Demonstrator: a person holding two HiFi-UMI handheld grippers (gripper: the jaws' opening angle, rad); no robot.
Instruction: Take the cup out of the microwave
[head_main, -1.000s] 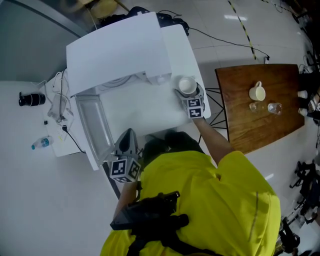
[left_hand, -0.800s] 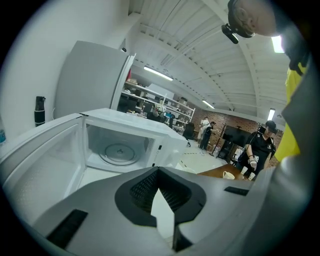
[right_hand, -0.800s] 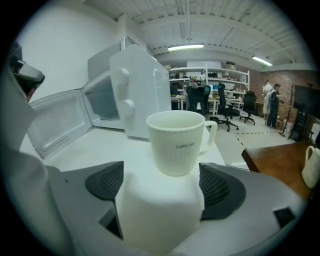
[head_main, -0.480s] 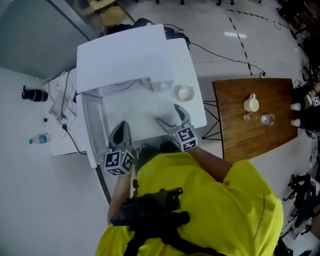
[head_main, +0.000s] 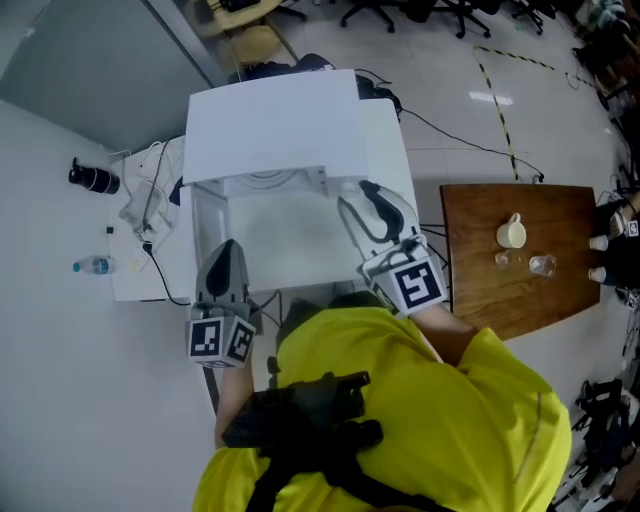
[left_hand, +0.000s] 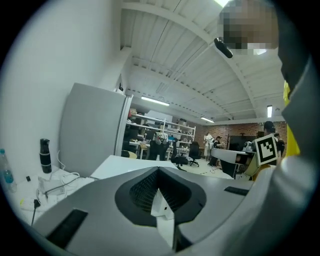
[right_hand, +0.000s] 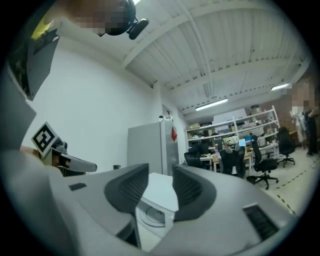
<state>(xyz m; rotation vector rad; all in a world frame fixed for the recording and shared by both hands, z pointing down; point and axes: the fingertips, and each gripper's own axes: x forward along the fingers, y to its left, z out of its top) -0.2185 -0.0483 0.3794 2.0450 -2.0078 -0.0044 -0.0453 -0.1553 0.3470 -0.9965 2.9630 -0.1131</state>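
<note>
At 12 o'clock in the head view, a white microwave (head_main: 270, 115), its door (head_main: 204, 228) swung open toward 9 o'clock; inside, just under the top's front edge, pale curved lines as of a round plate. Beneath and in front of it, a white table (head_main: 300, 240). At 3 o'clock, well apart, a brown table (head_main: 490, 295) bearing a white mug (head_main: 511, 232) and, just below the mug, two small glasses (head_main: 542, 265). Right gripper (head_main: 358, 197) over the white table's right part, beside the microwave's front right corner, jaws partly apart and closing, pads pressing on nothing. Left gripper (head_main: 225, 250) at 8 o'clock by the open door, jaw tips together, nothing gripped. Cup not made out in the head view, hidden where the right gripper covers that part of the table. In the right gripper view, low between the jaws and clear of both pads, a round white shape (right_hand: 152, 215) with a ring inside; cannot tell whether cup or microwave plate. At 9 o'clock, left of the white table, a small clear bottle (head_main: 88, 265) lying down, contents too small to tell.
</note>
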